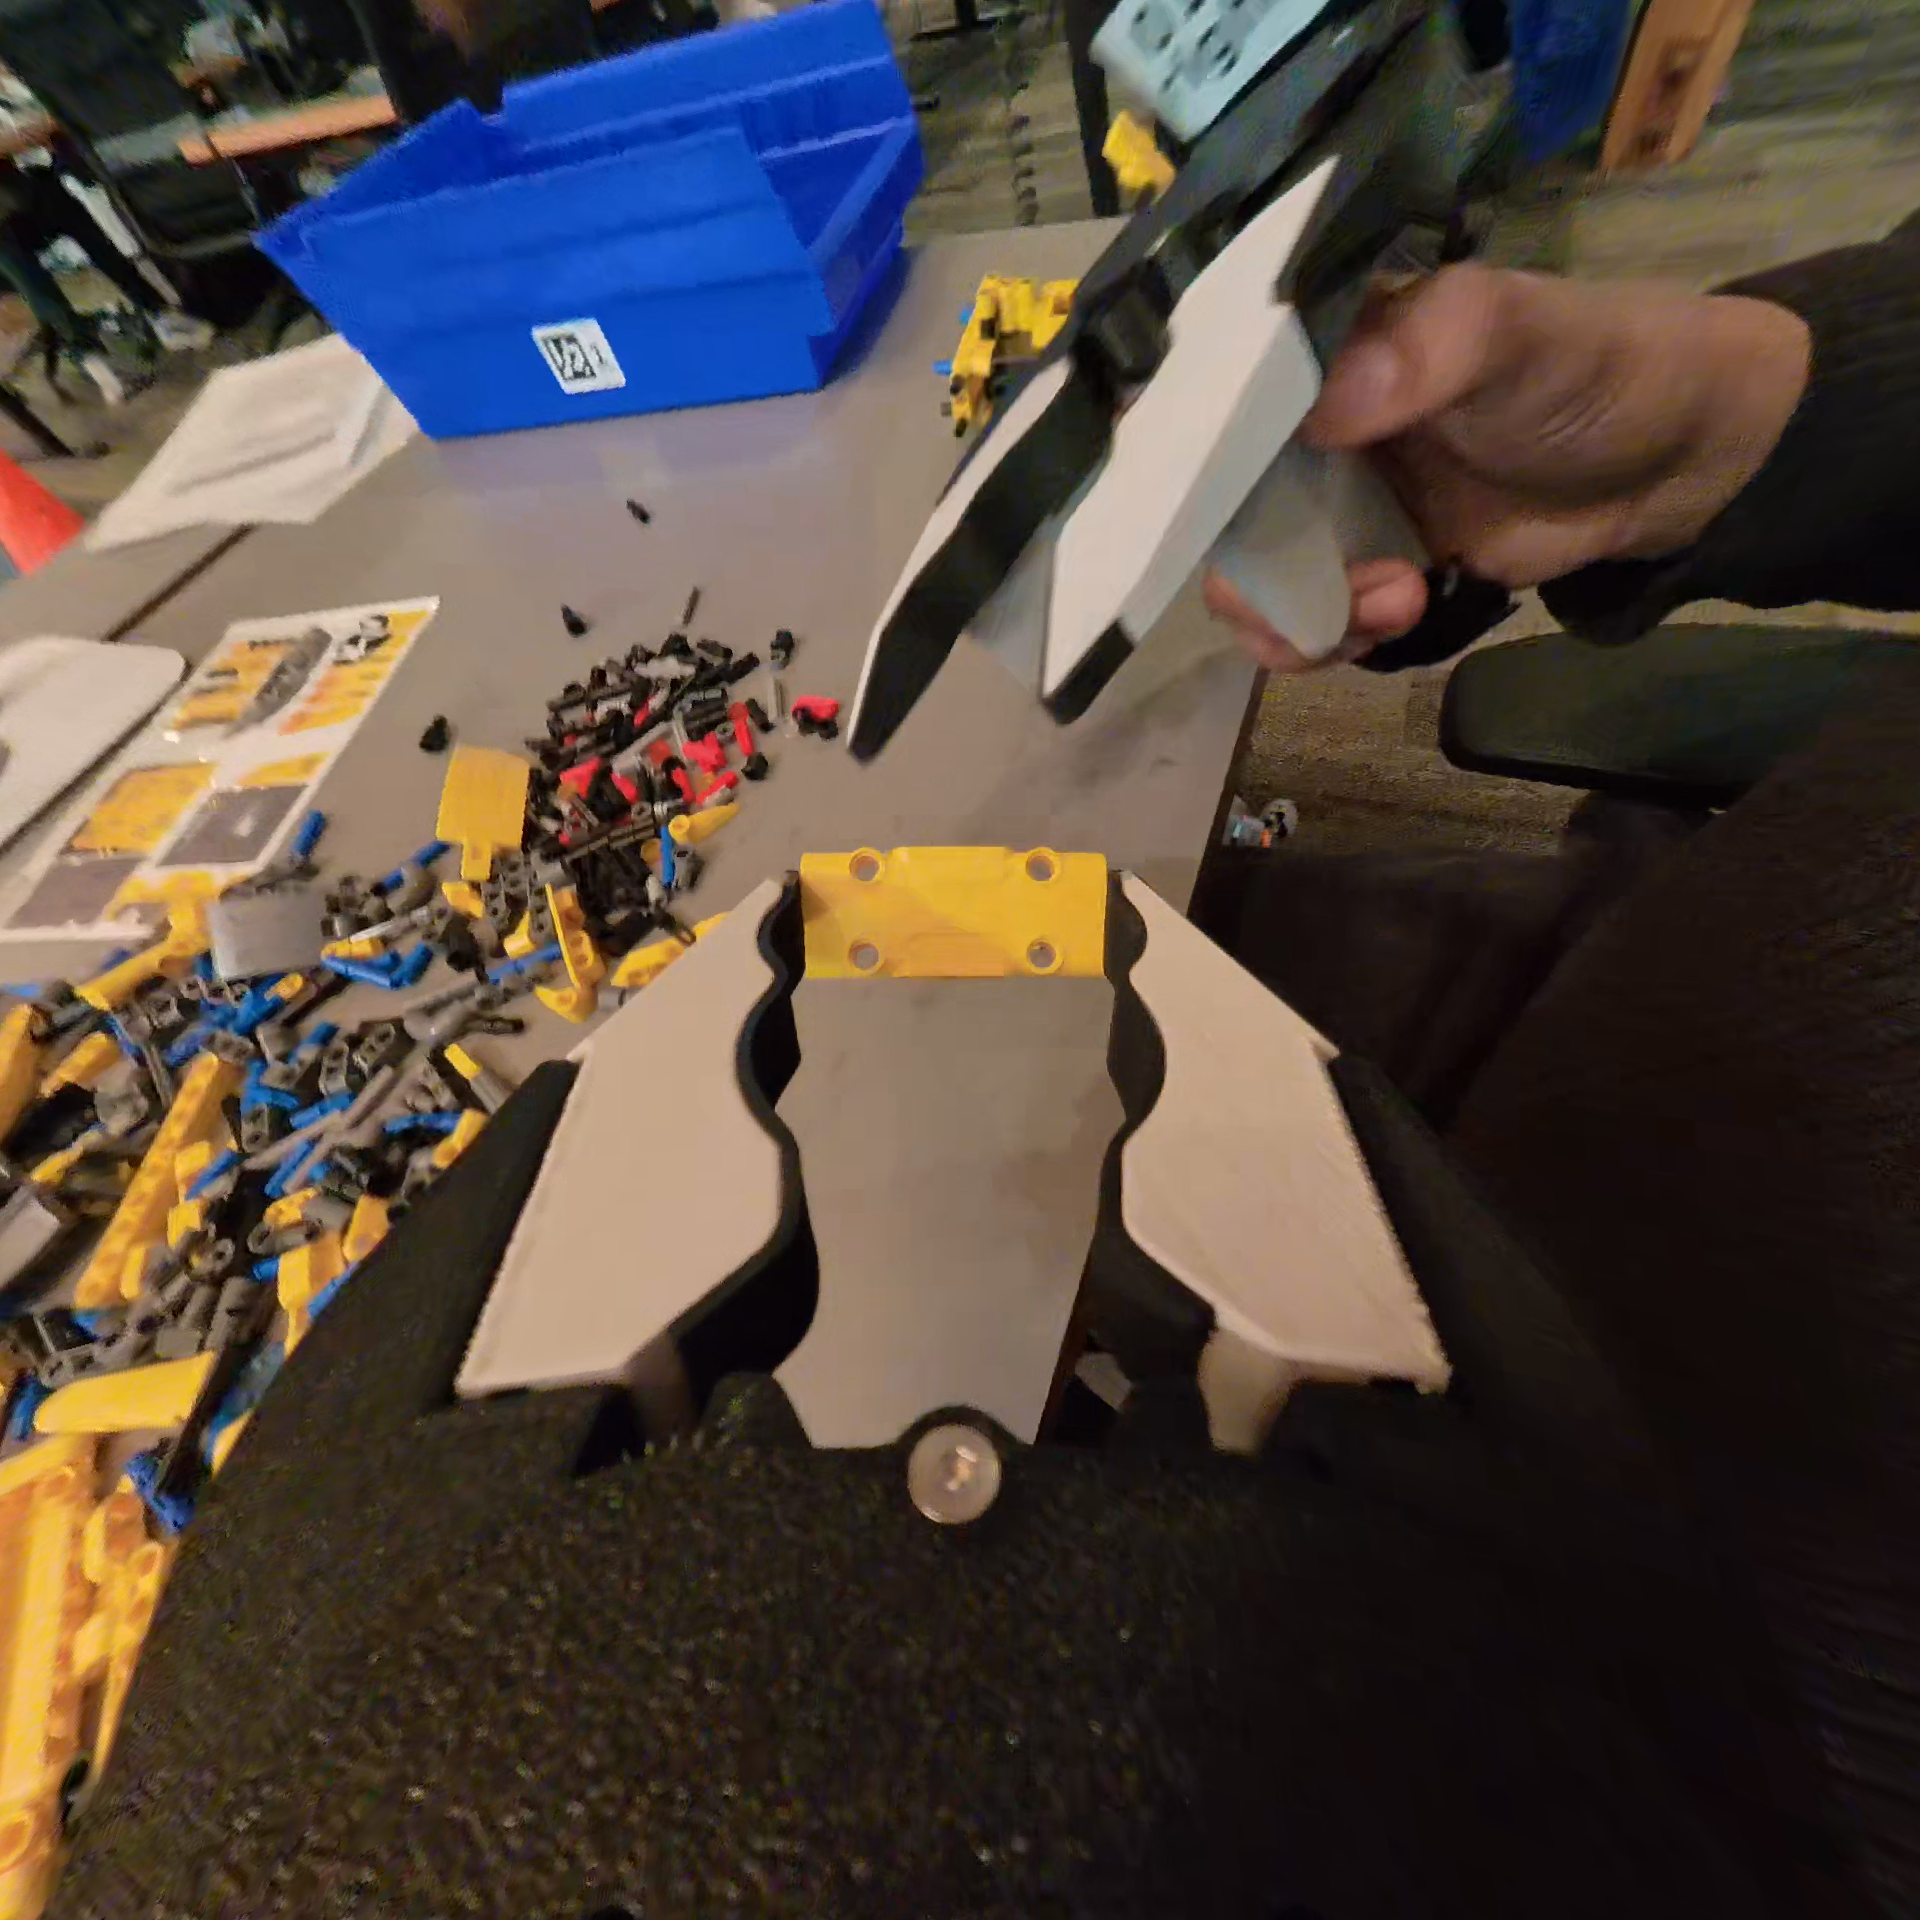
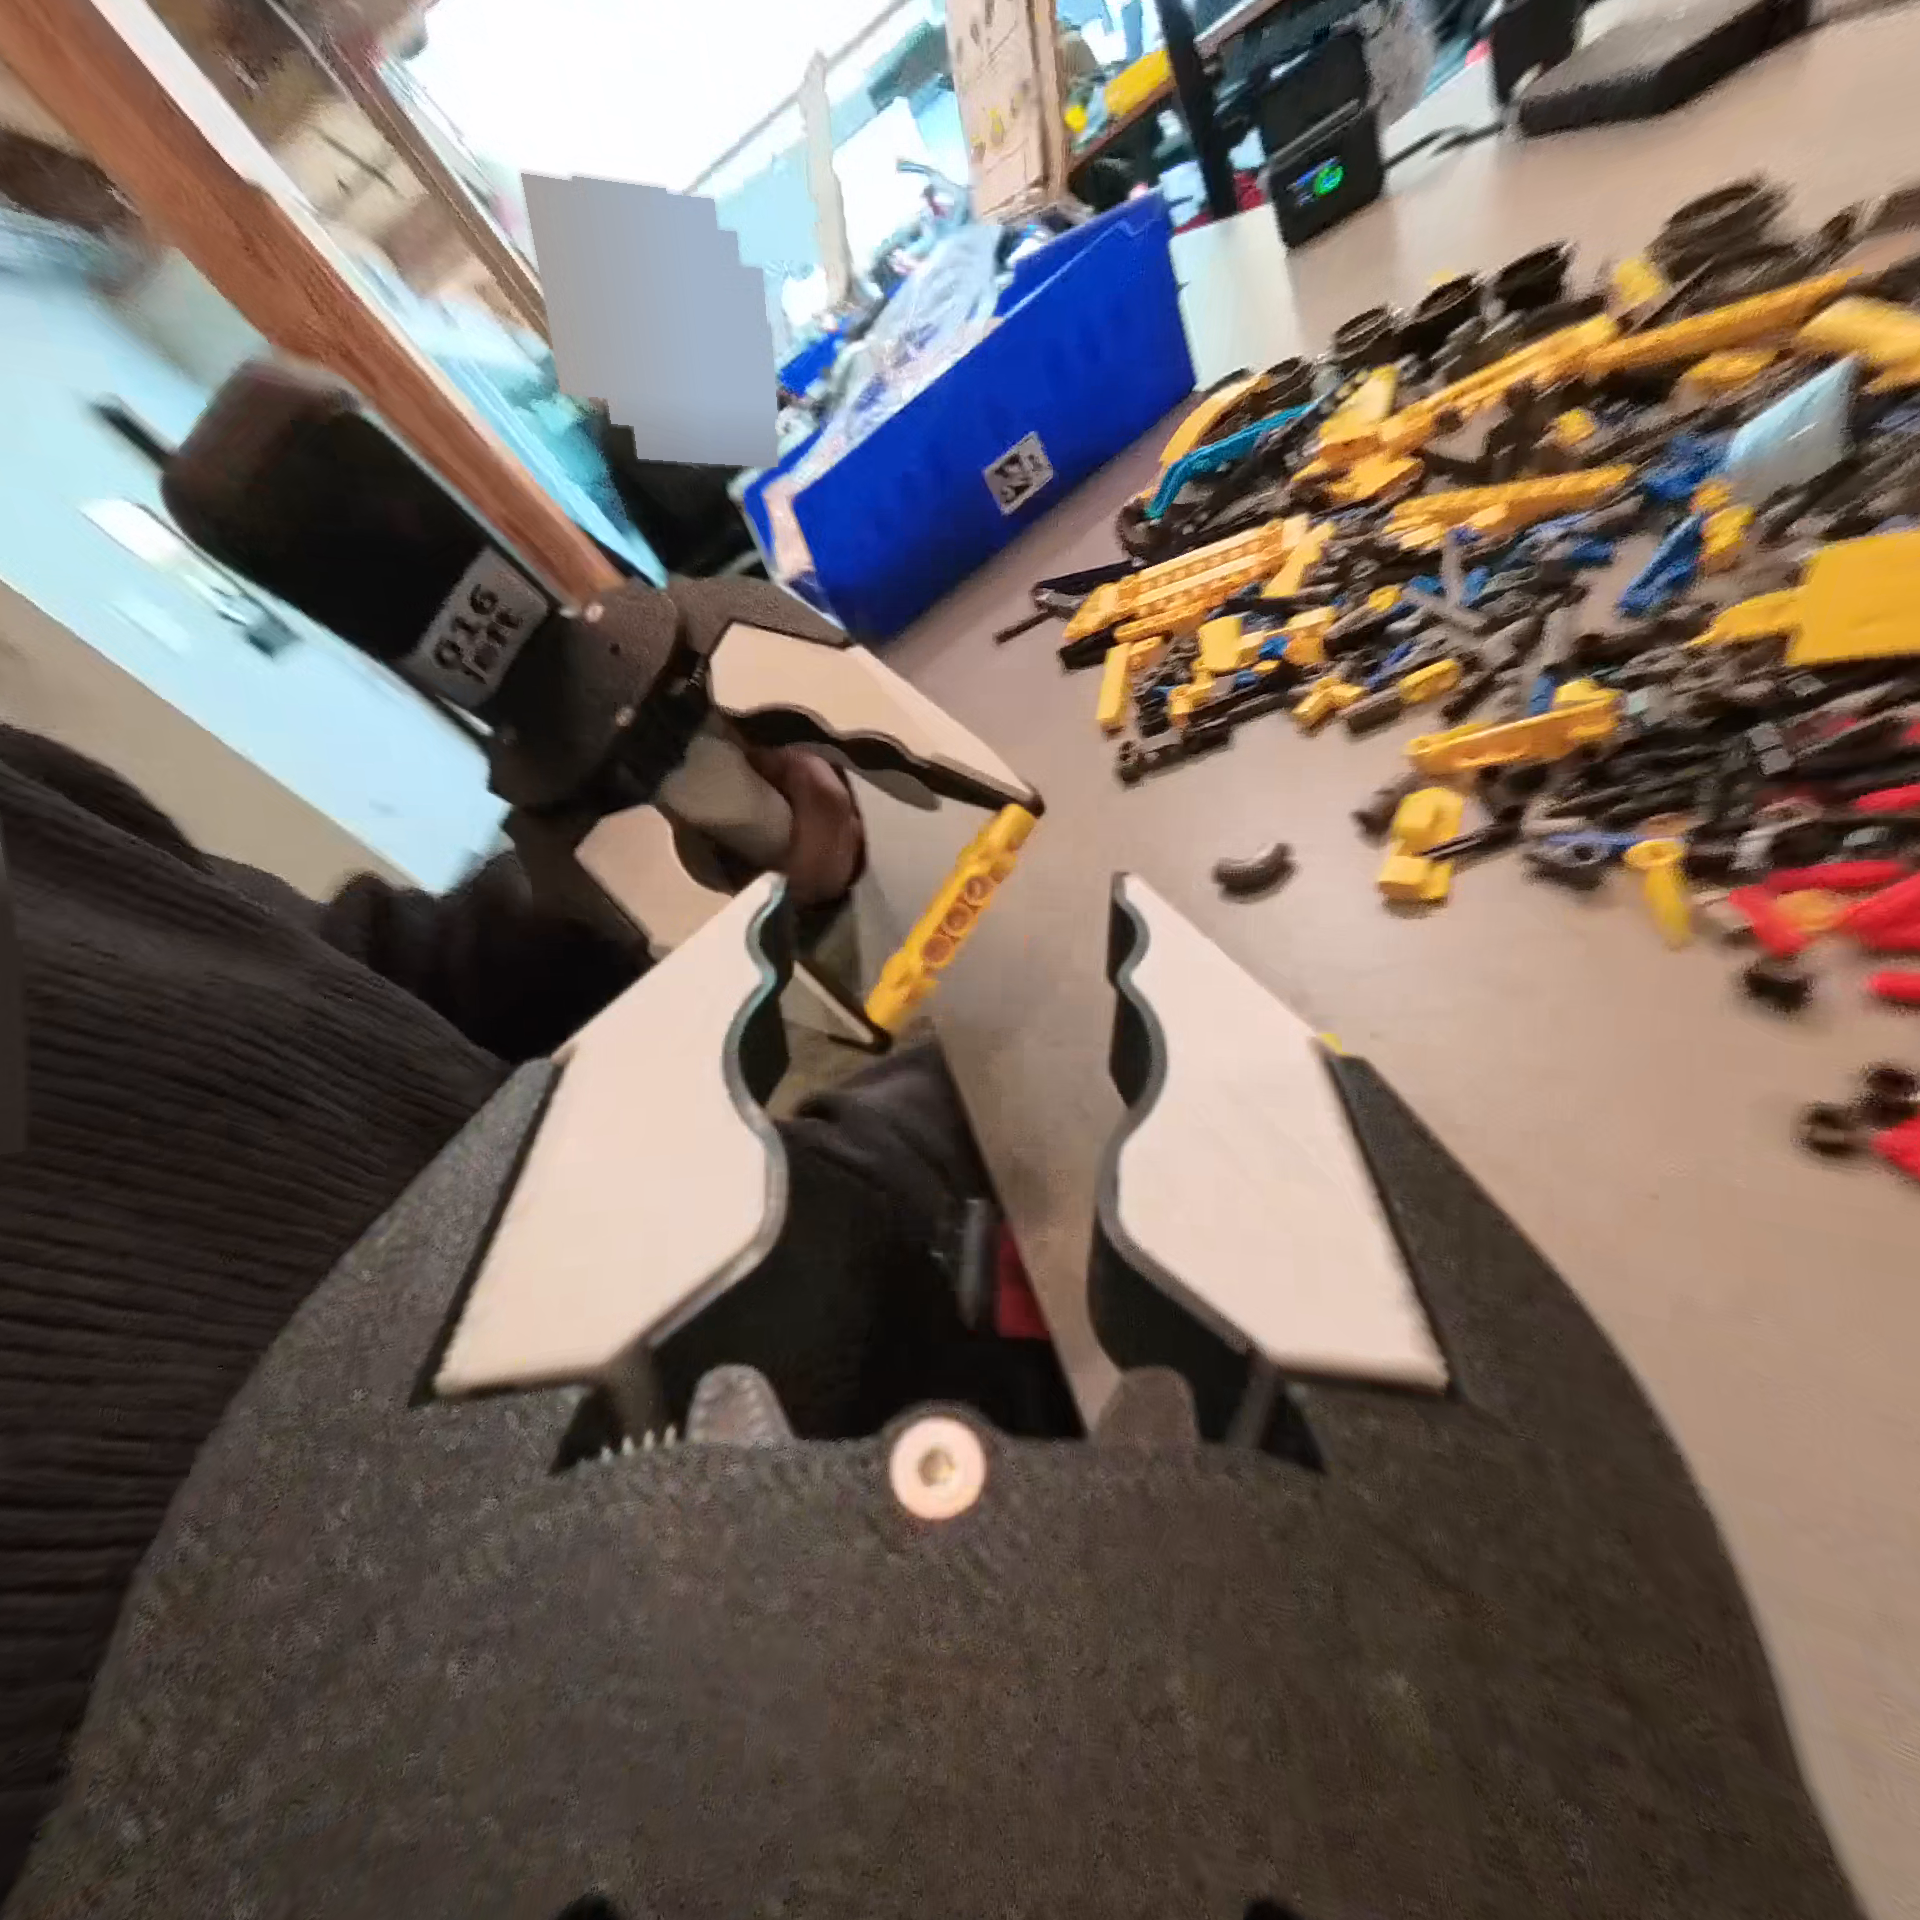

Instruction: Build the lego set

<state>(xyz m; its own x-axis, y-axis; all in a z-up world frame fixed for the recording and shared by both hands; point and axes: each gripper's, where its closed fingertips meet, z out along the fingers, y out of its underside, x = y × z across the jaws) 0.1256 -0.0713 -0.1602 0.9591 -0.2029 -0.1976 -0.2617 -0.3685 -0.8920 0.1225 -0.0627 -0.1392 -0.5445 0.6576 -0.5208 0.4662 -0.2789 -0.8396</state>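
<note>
Left gripper point(image 1: 953, 914): jaws clamped on a yellow panel piece point(image 1: 953, 912) with four round holes, held above the grey table point(image 1: 935, 1122) near its edge. Right gripper point(image 2: 940, 914): jaws apart, empty, just beside that panel. Loose building pieces point(image 1: 312, 1039), yellow, blue, black and red, heaped on the table's left part. Instruction sheets point(image 1: 208, 748) beyond the heap. Blue bin point(image 1: 623, 239) at the far end.
</note>
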